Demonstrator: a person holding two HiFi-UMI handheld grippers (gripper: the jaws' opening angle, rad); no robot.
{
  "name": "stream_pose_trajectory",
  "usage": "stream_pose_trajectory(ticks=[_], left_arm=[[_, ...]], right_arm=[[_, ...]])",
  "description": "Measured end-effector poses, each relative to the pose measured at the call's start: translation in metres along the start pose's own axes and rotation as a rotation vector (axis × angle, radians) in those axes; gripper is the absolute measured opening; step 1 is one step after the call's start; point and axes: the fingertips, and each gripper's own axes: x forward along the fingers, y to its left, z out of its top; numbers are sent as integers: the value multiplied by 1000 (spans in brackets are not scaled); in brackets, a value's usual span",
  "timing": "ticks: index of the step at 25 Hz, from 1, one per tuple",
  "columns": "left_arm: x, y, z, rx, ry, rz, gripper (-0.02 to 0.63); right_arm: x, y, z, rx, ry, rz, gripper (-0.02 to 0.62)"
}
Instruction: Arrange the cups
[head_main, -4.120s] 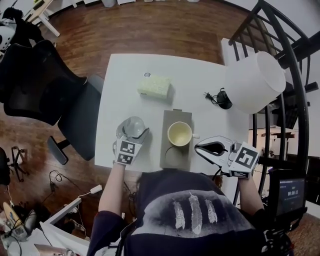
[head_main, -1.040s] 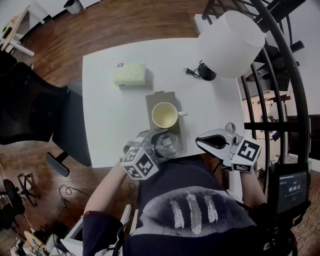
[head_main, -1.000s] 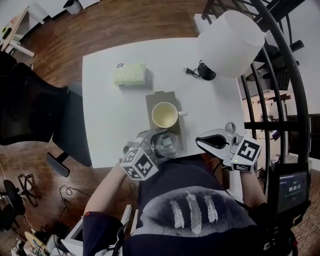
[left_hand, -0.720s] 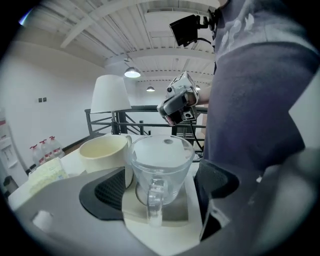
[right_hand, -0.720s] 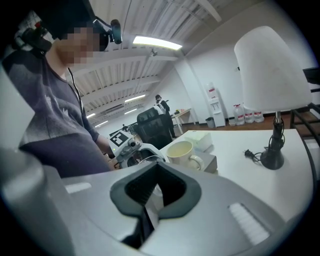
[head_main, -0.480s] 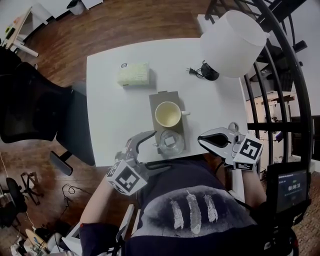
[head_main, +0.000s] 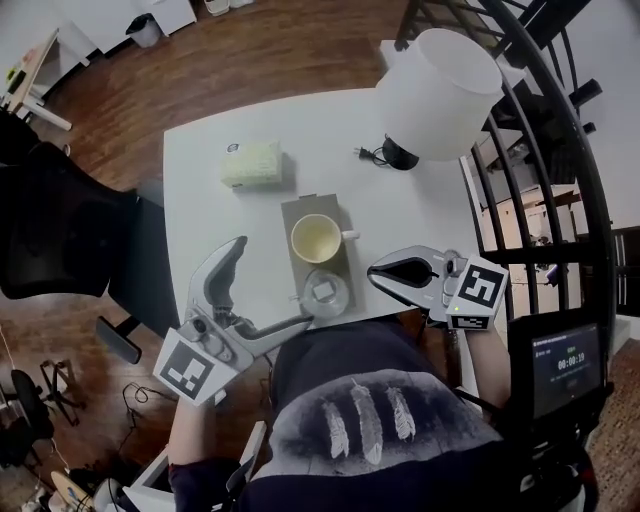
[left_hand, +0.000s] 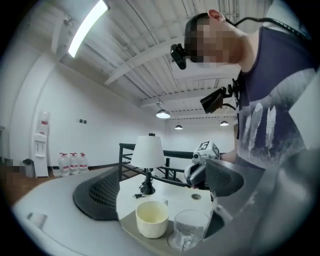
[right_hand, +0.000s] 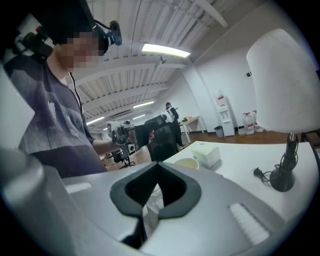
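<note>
Both the mug (head_main: 315, 238) and the glass (head_main: 326, 292) stand on the tray (head_main: 300, 207) at the table's (head_main: 200, 200) near edge. I hold my left gripper (head_main: 272, 282) level off the near-left corner; its jaws have just been opening wide and are empty, with the glass just beside one tip. My right gripper (head_main: 372, 272), jaws pressed together, sits right of the tray.

White table (head_main: 205, 215) before me, w/ a grey tray (head_main: 299, 208) nr my edge, cream cup (head_main: 315, 238) & clear glass (head_main: 325, 291) standing on it. Pale green box (head_main: 252, 163) beyond, to the left. Lamp (head_main: 438, 80) far right, its plug (head_main: 362, 153) lying beside the base.
</note>
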Motion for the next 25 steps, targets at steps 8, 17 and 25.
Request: stream_pose_trajectory(ticks=[8, 17, 25], left_arm=[[-2, 26, 1, 89, 53, 217, 118], [17, 12, -14, 130, 119, 203, 14], [23, 24, -22, 174, 151, 198, 14]], right_arm=[[-4, 4, 39, 8, -100, 85, 2], [0, 1, 64, 16, -153, 145, 3], [4, -17, 68, 29, -175, 146, 3]])
